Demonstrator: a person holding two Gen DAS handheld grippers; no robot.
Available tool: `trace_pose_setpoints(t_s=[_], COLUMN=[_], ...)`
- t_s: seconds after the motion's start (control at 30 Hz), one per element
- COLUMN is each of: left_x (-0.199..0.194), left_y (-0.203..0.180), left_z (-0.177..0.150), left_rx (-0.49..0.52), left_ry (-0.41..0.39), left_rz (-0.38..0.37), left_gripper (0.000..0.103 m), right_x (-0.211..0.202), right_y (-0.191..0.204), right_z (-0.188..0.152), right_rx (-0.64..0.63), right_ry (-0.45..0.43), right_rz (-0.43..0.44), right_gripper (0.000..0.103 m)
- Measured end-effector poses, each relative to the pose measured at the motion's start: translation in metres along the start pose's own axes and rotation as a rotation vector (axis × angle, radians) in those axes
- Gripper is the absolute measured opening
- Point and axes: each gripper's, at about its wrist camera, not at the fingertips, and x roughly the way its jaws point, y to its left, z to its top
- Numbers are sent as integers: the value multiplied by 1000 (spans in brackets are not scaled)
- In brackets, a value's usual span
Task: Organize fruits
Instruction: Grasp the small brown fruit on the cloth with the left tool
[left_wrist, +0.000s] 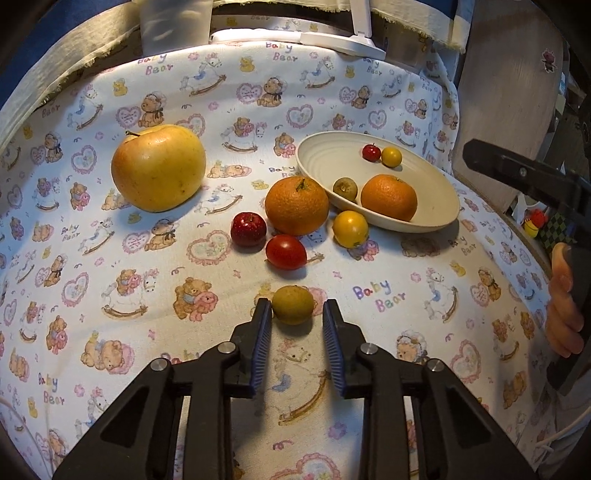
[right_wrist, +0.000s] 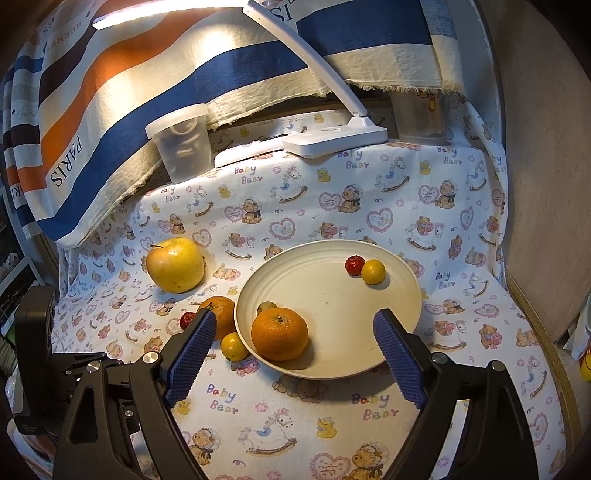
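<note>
My left gripper is shut on a small brown-green fruit that rests on the teddy-bear cloth. Beyond it on the cloth lie a red tomato, a small red apple, an orange, a small yellow fruit and a big yellow apple. The cream plate holds an orange, a brown-green fruit, a small red fruit and a yellow one. Just in front of the plate's near rim my right gripper stands open and holds nothing.
A clear plastic tub and a white desk lamp base stand at the back of the cloth. A striped towel hangs behind them. A wooden panel borders the right side. A hand shows at the right edge.
</note>
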Motion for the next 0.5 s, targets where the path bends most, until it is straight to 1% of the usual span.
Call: trace_pose_setpoints(t_s=[0.13,0.3,0.37,0.5], left_x=[-4,-26,-36,-49], left_y=[1,8,12,25], left_z=[0,6,9,14], left_rx=[-7,-39,-52,-94], left_ry=[-13,-91,-125,-159], left_rz=[-2,-3,11,16], left_gripper=[22,22,22,22], right_x=[1,2,1,1], right_y=[1,2,2,4], right_z=[-1,-1,-1,-2], right_rx=[-7,-11,-8,-11], right_ry=[7,9,10,14], right_rz=[-4,-3,1,15], right_gripper=[88,88,88,88])
